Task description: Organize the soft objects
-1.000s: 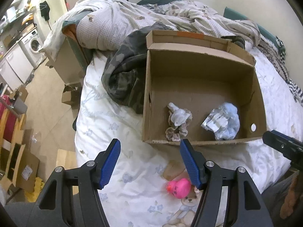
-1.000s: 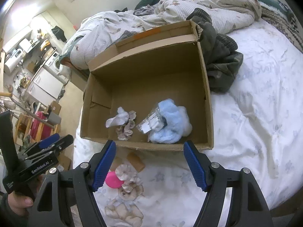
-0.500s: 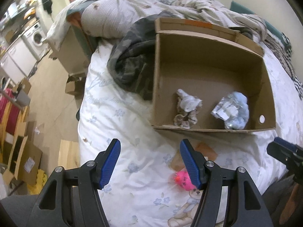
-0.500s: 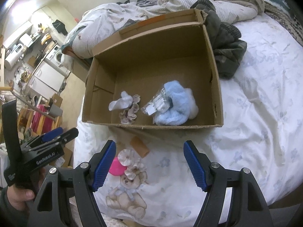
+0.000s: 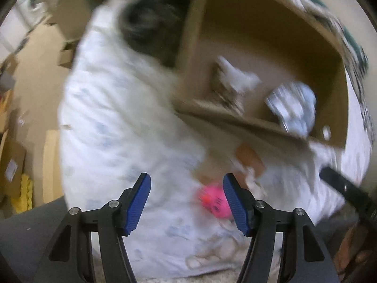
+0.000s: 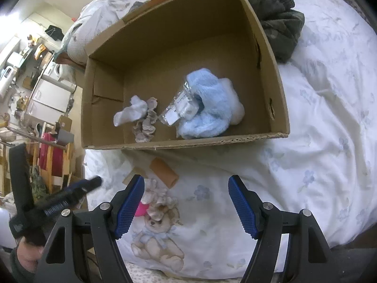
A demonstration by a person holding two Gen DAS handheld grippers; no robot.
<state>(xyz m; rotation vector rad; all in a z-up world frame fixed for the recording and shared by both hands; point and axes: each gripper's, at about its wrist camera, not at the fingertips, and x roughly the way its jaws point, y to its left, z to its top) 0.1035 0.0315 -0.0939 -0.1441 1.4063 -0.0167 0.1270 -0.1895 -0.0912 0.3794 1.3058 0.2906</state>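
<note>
The right tongs [image 6: 186, 202] stand released, blue pads apart with nothing between them, over a white bedsheet [image 6: 306, 165] printed with pale blue flowers and a teddy bear [image 6: 155, 243], which lies just below the left pad. Against that pad's inner side sits a frilly cream scrunchie [image 6: 160, 202], and a pink ball [image 6: 141, 210] peeks out from behind the pad. Just beyond the pads lies a short brown cardboard tube [image 6: 163, 172]. To the left, the left tongs [image 6: 70, 195] appear blurred, held in a hand [image 6: 26, 254]; the white lettering on their side cannot be read. In their own blurred view the left tongs [image 5: 186, 202] are also released, with the pink ball [image 5: 214, 202] just inside the right pad; dark marks on it are too smeared to read. Farther on stands an open cardboard box [image 6: 271, 70] on the bed, holding a white sock [image 6: 128, 113] touching a beige scrunchie [image 6: 146, 125], and to their right a fluffy light-blue item [image 6: 209, 110] with a clear packet [image 6: 181, 110] on it; the packet's white label is too small to read. Beyond the box's right corner lies a dark camouflage garment [image 6: 278, 23].
</note>
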